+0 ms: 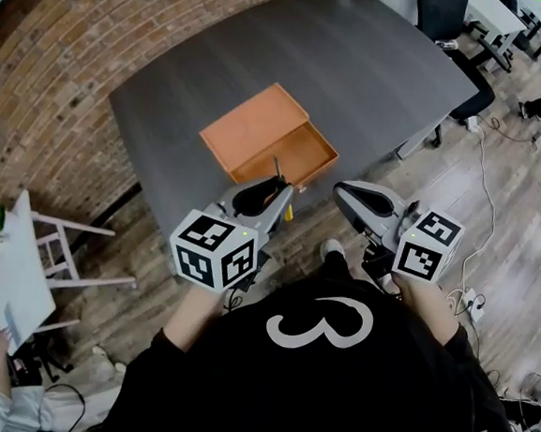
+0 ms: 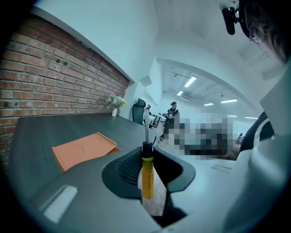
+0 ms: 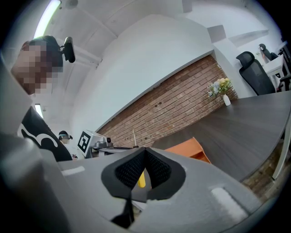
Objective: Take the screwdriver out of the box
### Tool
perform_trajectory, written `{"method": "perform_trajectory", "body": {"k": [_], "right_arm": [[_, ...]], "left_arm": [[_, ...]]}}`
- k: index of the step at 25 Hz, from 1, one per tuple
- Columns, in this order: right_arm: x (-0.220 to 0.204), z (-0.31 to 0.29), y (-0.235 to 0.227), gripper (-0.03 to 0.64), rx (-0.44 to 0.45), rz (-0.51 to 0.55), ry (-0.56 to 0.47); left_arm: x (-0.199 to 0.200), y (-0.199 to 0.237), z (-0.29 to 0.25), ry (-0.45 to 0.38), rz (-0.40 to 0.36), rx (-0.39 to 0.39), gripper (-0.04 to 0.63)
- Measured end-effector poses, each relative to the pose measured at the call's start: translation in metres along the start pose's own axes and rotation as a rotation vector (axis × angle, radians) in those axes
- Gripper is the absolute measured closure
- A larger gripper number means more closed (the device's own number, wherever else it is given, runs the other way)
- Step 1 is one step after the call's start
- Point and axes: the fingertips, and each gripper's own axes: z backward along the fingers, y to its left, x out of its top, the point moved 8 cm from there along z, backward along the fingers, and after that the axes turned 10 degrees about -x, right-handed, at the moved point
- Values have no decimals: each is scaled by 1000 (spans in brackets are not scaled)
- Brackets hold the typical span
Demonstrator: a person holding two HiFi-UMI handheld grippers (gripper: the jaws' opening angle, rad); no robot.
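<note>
Left gripper (image 2: 146, 154) is being clenched on the screwdriver (image 2: 147, 177) by its yellow handle, on the near side of the orange box (image 1: 273, 135), while the right gripper (image 3: 144, 154) is being held closed and empty; the round handle could be twisted loose and dropped.

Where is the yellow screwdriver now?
The screwdriver is out of the orange box, held by the left gripper, shaft poking out forward. In the head view it's at the near edge of the table, just below the box.
</note>
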Motion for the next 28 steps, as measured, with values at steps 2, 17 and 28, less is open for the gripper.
{"method": "perform_trajectory", "body": {"k": [2, 17, 28], "right_arm": [[-3, 1, 5, 615, 0, 10, -3], [-16, 4, 16, 615, 10, 6, 19], [-20, 6, 16, 615, 20, 11, 37]], "left_arm": [[-3, -4, 4, -2, -2, -8, 499], [-11, -22, 14, 0, -12, -22, 499], [-13, -25, 13, -2, -5, -16, 499]]}}
